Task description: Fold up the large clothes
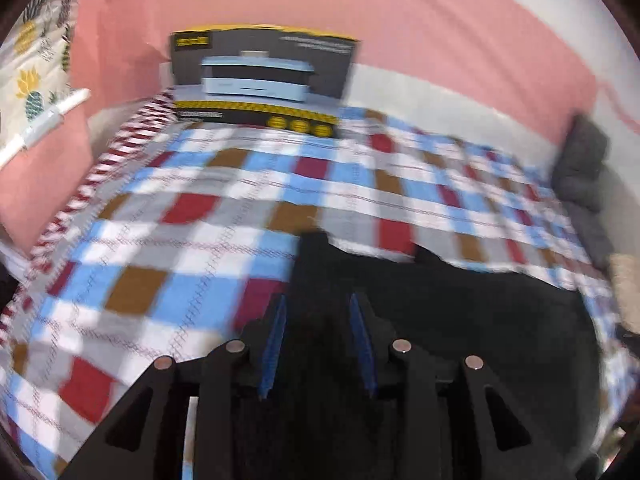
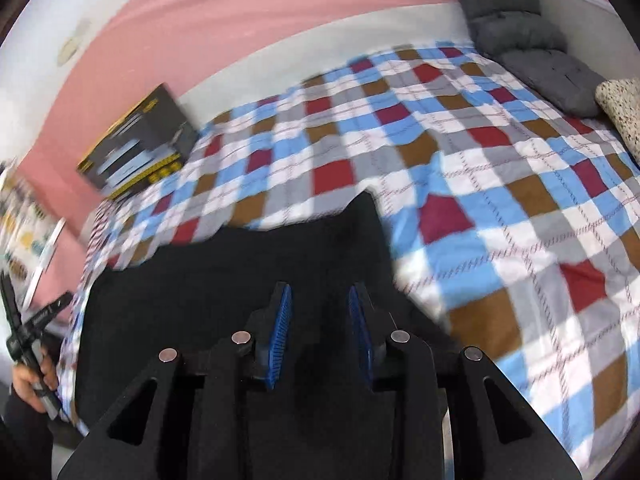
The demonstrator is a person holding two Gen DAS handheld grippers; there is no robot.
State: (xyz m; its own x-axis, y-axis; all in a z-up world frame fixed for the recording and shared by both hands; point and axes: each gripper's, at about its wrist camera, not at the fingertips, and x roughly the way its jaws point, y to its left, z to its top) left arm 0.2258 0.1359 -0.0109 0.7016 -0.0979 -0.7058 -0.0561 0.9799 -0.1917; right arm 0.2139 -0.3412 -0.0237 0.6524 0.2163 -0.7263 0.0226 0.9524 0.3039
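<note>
Both grippers tilt steeply down toward the bed (image 2: 520,184), each seen from its own wrist camera. Both views are blurred.

Left gripper (image 1: 318,300): jaws part-way open, blue pads facing each other across a clear gap. Nothing pinched; only the dark cloth lies below and beyond them.

Right gripper (image 2: 320,294): same stance, jaws part-way open, gap empty, pads not pressing on anything.

In the right view a hand (image 2: 34,378) shows at the far left edge, wrapped round the handle of the other tool.

Black garment (image 2: 240,264): lies flat on the checked bedspread (image 1: 180,240) at the near edge of the bed, under both grippers. Its long axis runs side to side across the views, along the bed's near edge. Two corners or points stick up at its far edge, toward the pink wall (image 1: 400,8).

Boxed appliance (image 1: 260,80) stands at the far side of the bed against the wall. Grey cushions (image 2: 520,20) lie at the right end.
</note>
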